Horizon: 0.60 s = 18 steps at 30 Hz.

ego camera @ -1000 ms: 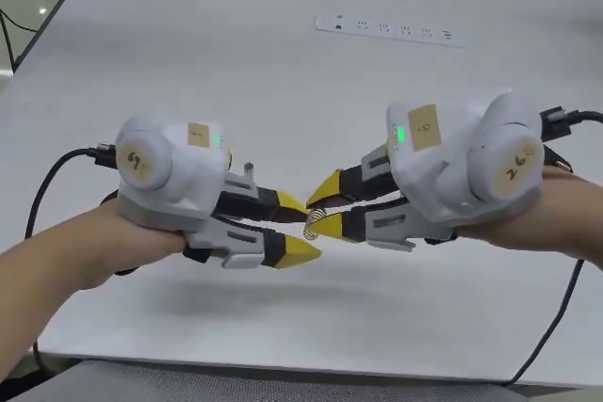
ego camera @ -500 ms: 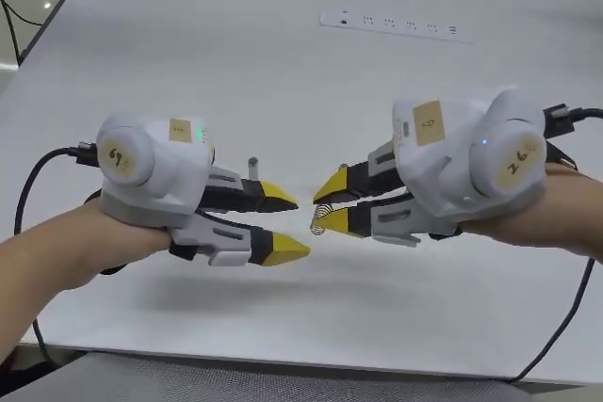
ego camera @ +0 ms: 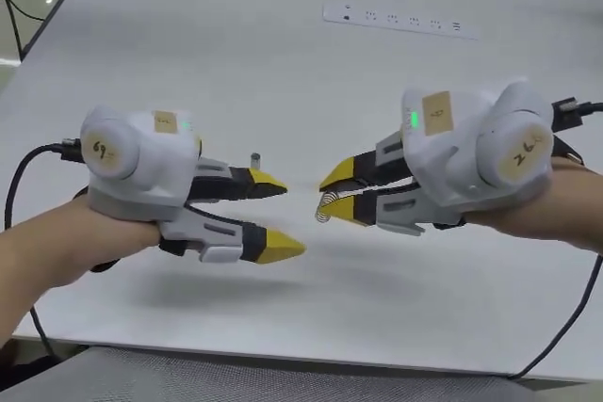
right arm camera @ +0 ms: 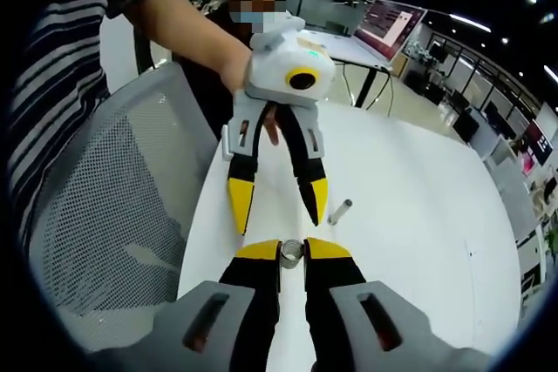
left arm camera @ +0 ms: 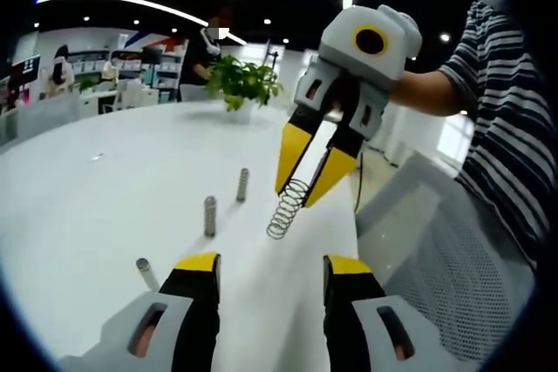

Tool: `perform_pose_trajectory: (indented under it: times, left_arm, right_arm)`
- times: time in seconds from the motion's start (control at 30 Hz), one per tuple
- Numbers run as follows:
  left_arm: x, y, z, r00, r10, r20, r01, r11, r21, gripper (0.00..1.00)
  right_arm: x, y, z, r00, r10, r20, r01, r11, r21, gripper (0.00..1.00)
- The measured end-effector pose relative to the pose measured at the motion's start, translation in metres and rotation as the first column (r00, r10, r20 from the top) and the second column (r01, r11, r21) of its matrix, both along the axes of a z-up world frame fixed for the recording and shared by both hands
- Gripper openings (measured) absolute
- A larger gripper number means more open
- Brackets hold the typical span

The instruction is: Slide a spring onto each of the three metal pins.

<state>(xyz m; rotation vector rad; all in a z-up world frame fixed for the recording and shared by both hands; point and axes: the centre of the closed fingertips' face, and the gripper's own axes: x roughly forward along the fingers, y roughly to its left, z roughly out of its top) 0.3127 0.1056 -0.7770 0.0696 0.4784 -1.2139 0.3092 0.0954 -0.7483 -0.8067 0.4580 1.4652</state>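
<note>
**Left gripper lets go; spring rides with the right**

The left gripper (ego camera: 288, 217) has drawn back from the spring (left arm camera: 286, 209), and its jaws now stand apart with nothing between them. The right gripper (ego camera: 329, 198) stays clamped on one end of the spring, which pokes out free above the worktop (ego camera: 283, 72). Three upright pins (left arm camera: 209, 215) wait close by. The hand-over looks finished, so lining the spring's open end over a pin is likely next.
</note>
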Motion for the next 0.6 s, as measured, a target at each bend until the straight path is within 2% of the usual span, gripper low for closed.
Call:
perform_pose_trajectory:
  times: [0.13,0.23,0.33,0.6]
  left_arm:
    - [0.003,0.008,0.001,1.000,0.029,0.001,-0.029,1.000,-0.002,0.47]
    - [0.004,0.015,0.004,0.999,0.048,0.000,-0.048,0.999,-0.012,0.47]
    - [0.004,0.020,0.003,0.998,0.060,0.003,-0.060,0.998,-0.004,0.53]
    - [0.005,0.034,0.003,0.995,0.103,-0.001,-0.103,0.995,-0.004,0.63]
  right_arm:
    - [0.000,-0.002,-0.002,1.000,-0.001,-0.002,0.001,1.000,-0.009,0.06]
    - [0.000,-0.003,-0.003,1.000,0.000,-0.001,0.000,1.000,-0.013,0.06]
    - [0.000,-0.003,-0.003,1.000,0.000,0.006,0.000,1.000,-0.017,0.06]
    - [0.003,-0.003,-0.002,1.000,-0.006,0.017,0.007,1.000,-0.010,0.06]
